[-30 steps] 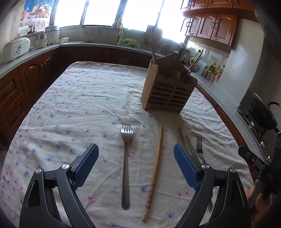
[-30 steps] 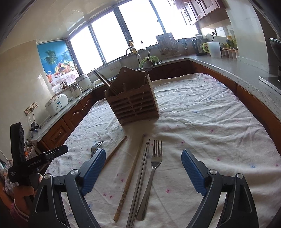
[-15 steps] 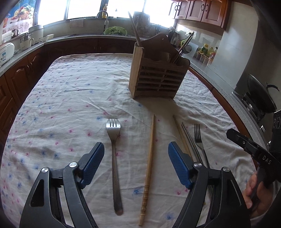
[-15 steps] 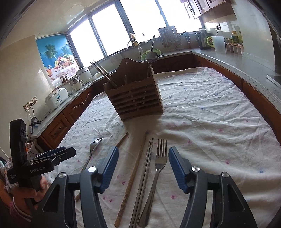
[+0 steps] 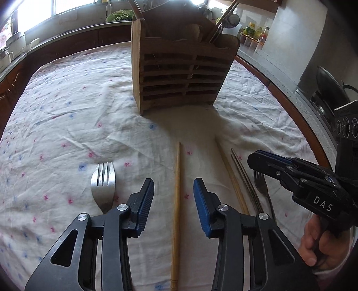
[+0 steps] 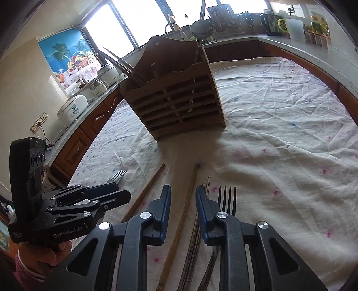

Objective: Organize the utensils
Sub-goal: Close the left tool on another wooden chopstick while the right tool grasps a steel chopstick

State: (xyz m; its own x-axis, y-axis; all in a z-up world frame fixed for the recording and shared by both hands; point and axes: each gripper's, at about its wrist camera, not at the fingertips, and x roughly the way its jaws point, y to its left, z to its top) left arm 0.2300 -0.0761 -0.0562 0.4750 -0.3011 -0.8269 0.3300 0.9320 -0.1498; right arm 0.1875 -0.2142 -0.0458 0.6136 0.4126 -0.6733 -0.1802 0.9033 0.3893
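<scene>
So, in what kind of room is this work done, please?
Most likely a home kitchen. A rice cooker stands on the counter beside wooden cabinets, a sink tap sits under the windows, and a wok rests on a stove at the right.

A white cloth (image 6: 279, 138) with small pink and blue flowers covers the worktop, creased across the middle of the frame. At left stands a white rice cooker (image 6: 72, 109), with pale pots (image 6: 105, 77) behind it below a tropical fruit poster (image 6: 67, 56). At upper right are a dark kettle (image 6: 269, 21) and spice jars (image 6: 317, 33).
</scene>
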